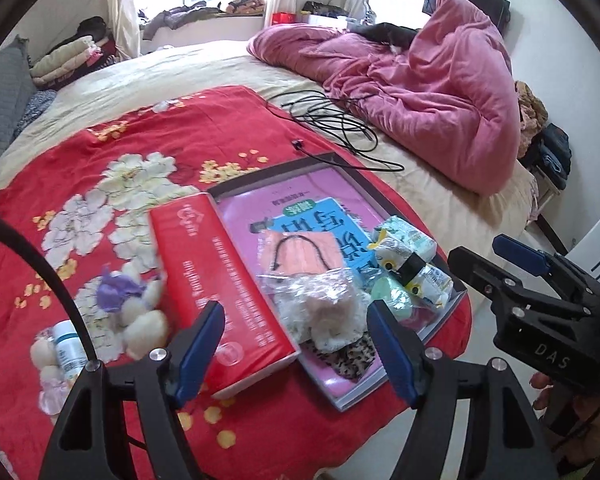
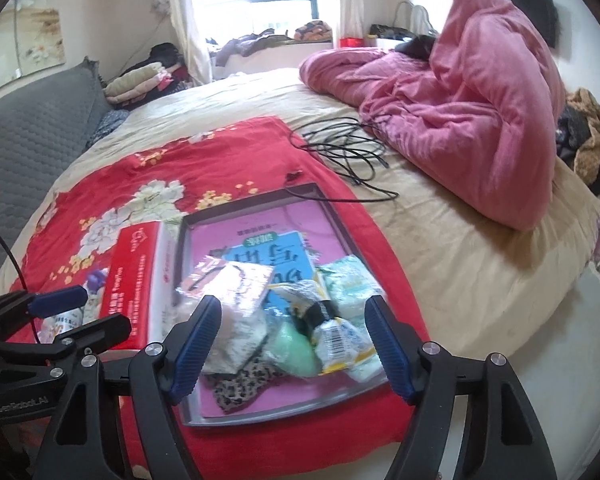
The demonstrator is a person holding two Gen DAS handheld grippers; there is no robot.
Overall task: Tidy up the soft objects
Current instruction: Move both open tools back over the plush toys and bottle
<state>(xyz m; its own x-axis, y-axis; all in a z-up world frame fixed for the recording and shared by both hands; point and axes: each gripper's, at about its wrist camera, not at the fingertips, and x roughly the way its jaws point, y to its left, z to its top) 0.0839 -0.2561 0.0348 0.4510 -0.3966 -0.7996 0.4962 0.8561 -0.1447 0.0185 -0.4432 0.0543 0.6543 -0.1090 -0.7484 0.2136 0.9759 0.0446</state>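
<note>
A shallow grey tray [image 1: 458, 294] [image 2: 256, 200] with a pink and blue liner lies on a red floral blanket [image 1: 100, 168] [image 2: 160, 160]. In it lie an orange face mask [image 1: 300, 252], a bagged fluffy item [image 1: 324, 304], a leopard-print cloth [image 1: 348, 356] [image 2: 236, 388], a green soft thing [image 1: 392, 296] [image 2: 296, 344] and tissue packs [image 1: 408, 240] [image 2: 352, 288]. A red tissue box [image 1: 224, 280] [image 2: 136, 280] lies left of the tray. A cream plush with a purple bow [image 1: 136, 308] and a small white bottle [image 1: 70, 348] lie further left. My left gripper [image 1: 300, 348] is open and empty above the box and tray. My right gripper [image 2: 294, 344] is open and empty above the tray's near end.
A pink quilt [image 1: 432, 80] [image 2: 480, 112] is heaped at the back right of the bed. A black cable [image 1: 340, 124] [image 2: 348, 152] coils beyond the tray. A grey headboard [image 2: 28, 128] stands at the left. Folded clothes [image 1: 68, 60] lie at the far left.
</note>
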